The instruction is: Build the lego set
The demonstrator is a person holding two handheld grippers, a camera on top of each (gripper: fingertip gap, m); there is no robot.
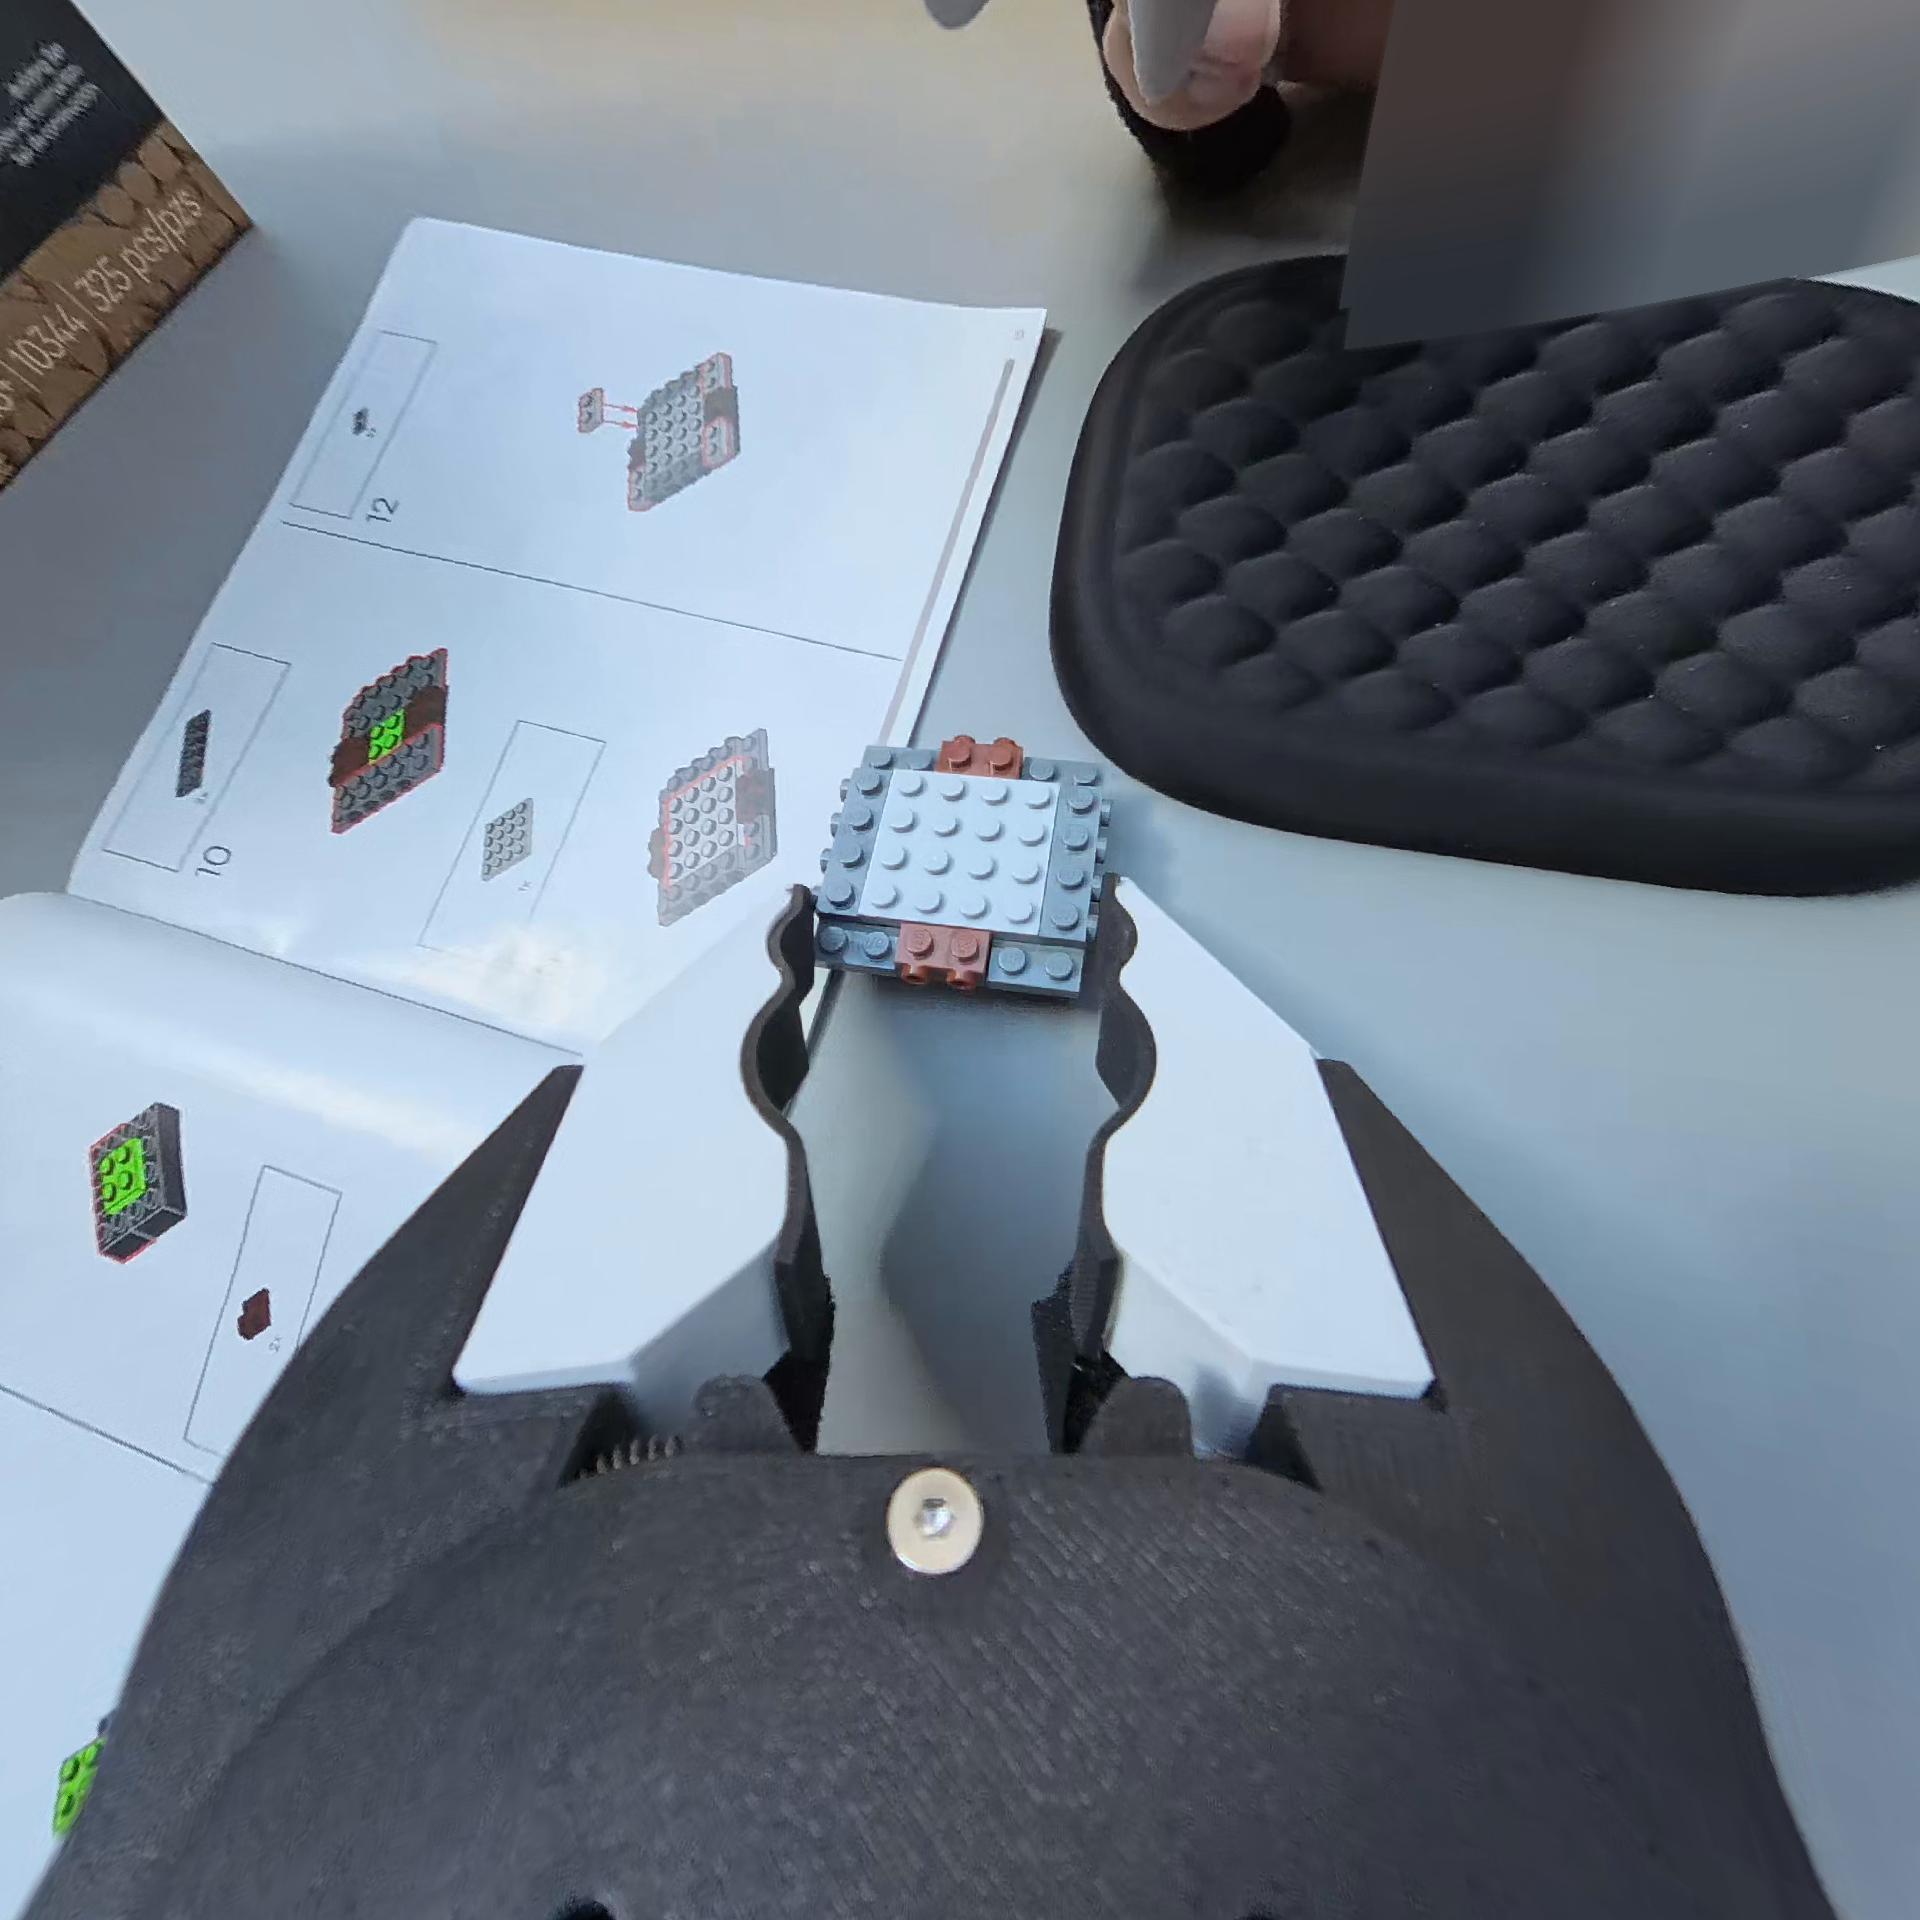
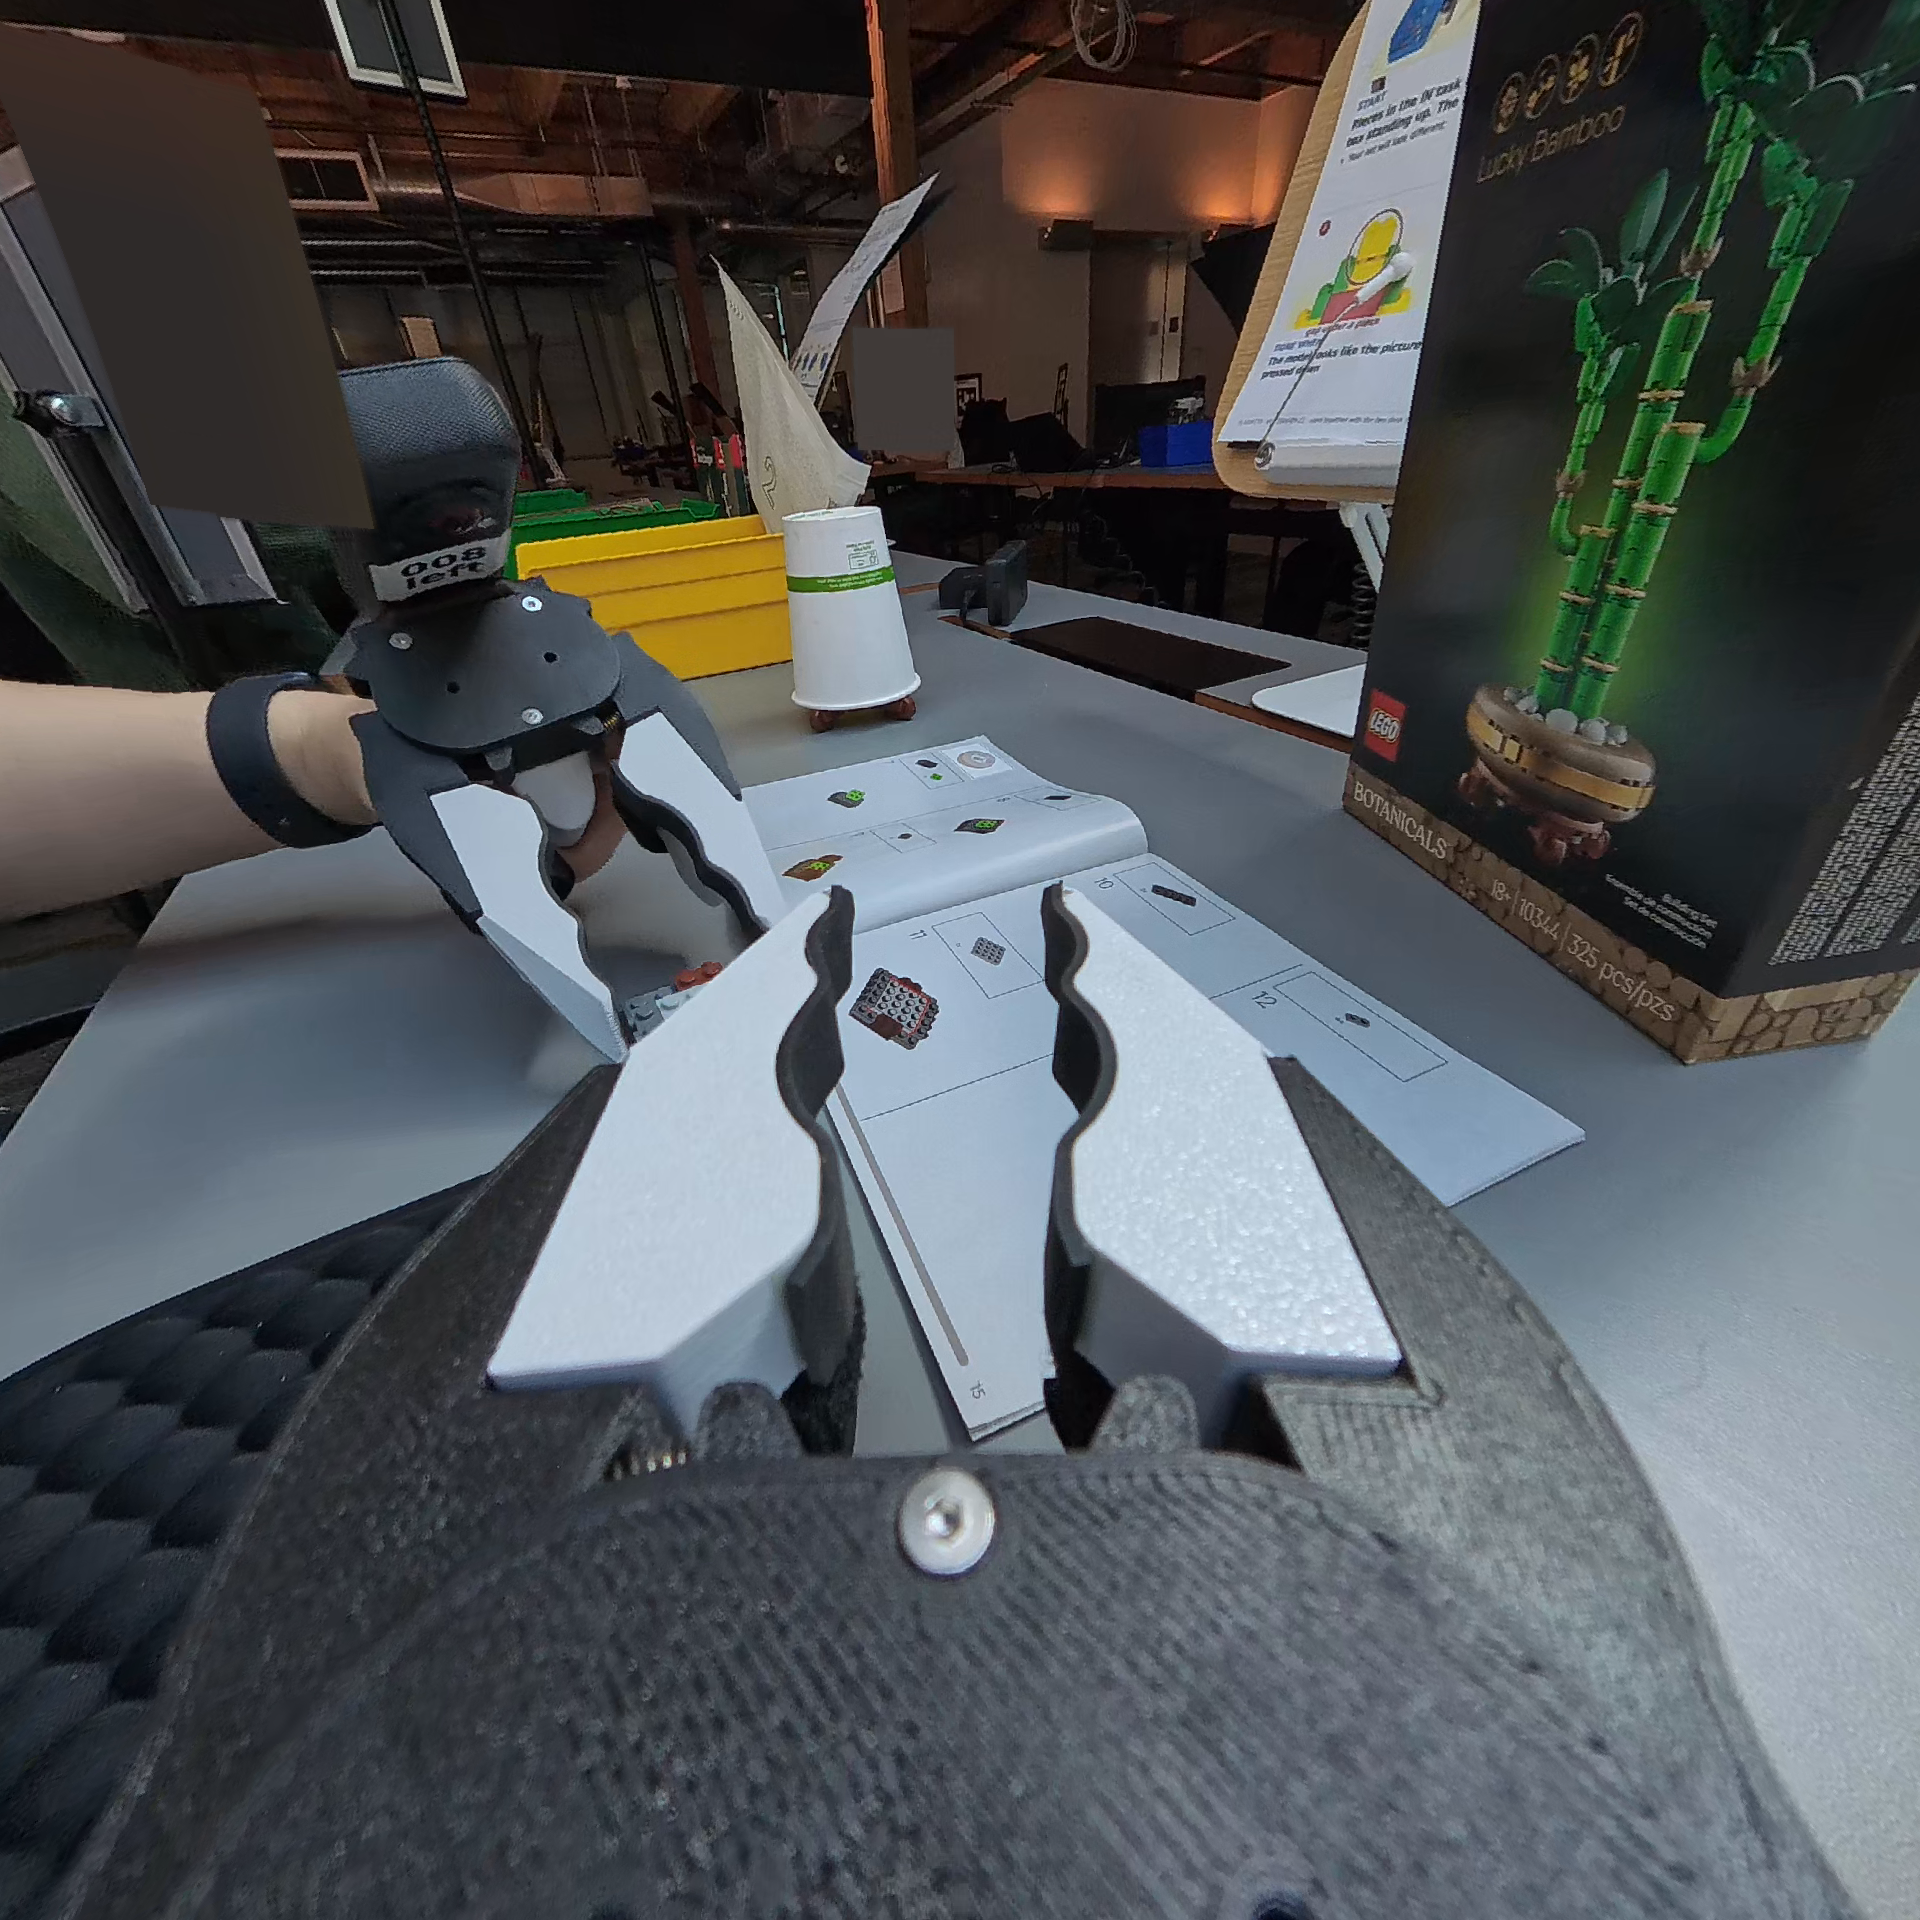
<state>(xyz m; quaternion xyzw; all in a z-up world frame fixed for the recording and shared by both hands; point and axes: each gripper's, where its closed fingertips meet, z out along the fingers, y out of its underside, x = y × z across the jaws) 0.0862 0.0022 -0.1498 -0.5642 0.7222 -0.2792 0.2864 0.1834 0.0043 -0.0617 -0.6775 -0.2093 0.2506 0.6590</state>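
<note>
A small square lego assembly [image 1: 961, 862] sits on the grey table: a light grey studded plate on a darker grey base, with a reddish-brown piece on its near edge and one on its far edge. My left gripper [image 1: 954, 902] is open, with one fingertip on each side of the assembly's near edge; I cannot tell whether they touch it. In the right wrist view the left gripper [image 2: 688, 985] points down at the assembly [image 2: 665, 1000], which is mostly hidden. My right gripper [image 2: 945, 906] is open and empty above the open instruction booklet [image 2: 1299, 1081].
The instruction booklet [image 1: 582, 582] lies open left of the assembly. A black quilted pad [image 1: 1507, 582] lies to its right. The lego box [image 2: 1662, 582] stands at the right, with an upturned paper cup [image 2: 847, 613] and yellow bins [image 2: 675, 603] behind. The gap from one gripper's tips to the other's is roughly 12 centimeters.
</note>
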